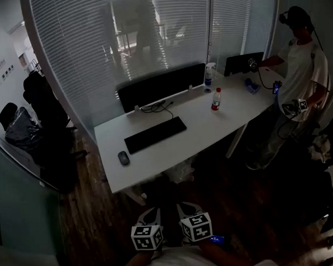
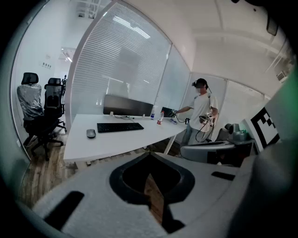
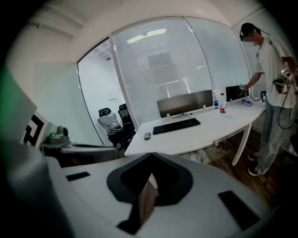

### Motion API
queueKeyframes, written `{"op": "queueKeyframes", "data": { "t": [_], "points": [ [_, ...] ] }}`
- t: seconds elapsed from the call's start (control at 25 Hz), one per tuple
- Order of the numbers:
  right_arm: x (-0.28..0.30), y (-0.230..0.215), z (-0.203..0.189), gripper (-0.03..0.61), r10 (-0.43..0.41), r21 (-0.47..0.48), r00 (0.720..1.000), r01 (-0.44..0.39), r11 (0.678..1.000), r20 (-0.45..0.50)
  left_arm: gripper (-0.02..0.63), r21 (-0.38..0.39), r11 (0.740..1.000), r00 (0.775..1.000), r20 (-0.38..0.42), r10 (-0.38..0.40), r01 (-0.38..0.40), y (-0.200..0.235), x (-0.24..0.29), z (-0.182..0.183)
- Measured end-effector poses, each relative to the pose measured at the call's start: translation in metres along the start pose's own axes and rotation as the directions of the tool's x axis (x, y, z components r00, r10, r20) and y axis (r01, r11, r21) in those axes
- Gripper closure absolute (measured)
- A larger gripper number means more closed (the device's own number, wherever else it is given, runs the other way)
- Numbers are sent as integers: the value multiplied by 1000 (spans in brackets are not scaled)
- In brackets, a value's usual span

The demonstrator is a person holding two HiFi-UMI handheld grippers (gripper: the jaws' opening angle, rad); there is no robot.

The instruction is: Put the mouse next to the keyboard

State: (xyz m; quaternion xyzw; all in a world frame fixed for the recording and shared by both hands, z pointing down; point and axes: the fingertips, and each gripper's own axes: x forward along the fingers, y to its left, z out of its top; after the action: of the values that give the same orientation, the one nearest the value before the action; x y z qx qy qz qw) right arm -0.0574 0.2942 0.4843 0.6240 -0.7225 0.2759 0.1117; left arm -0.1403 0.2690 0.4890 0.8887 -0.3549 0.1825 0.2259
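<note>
You are standing well back from the desk (image 1: 210,128), holding the left gripper (image 1: 152,214) and the right gripper (image 1: 184,209) side by side close to your body. Both pairs of tongs are sitting with their tips together and nothing is caught between them.

The mouse (image 1: 123,157) is lying on the desk to the left of the keyboard (image 1: 155,134), clearly apart from it and close to the desk's near left corner.

That corner is looking like your main risk. If you are coming in with the tongs together, or off-centre, you are likely pushing the mouse instead of gripping it, and it is not far from the edge. Its rounded shell is probably slippery, so a shallow pinch may be squirting it out. Setting it down too far right may be nudging the keyboard.

From the head view you are getting the layout from above: the gap between mouse and keyboard, the bottle (image 1: 215,99) far right, and another person (image 1: 301,68) working at the desk's far right end. It is not showing the tips plainly. The left gripper view and right gripper view are showing them meeting, with only floor behind, and both are giving a low look at how near the mouse is lying to the desk edge.
</note>
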Motion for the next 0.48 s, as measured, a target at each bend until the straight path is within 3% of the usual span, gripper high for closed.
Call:
{"op": "queueKeyframes", "data": {
  "t": [0.48],
  "points": [
    [-14, -42, -4, 575, 18, 2, 1000, -18, 1000, -3, 609, -31, 999, 999, 14, 38, -38, -33, 21, -2]
  ]
}}
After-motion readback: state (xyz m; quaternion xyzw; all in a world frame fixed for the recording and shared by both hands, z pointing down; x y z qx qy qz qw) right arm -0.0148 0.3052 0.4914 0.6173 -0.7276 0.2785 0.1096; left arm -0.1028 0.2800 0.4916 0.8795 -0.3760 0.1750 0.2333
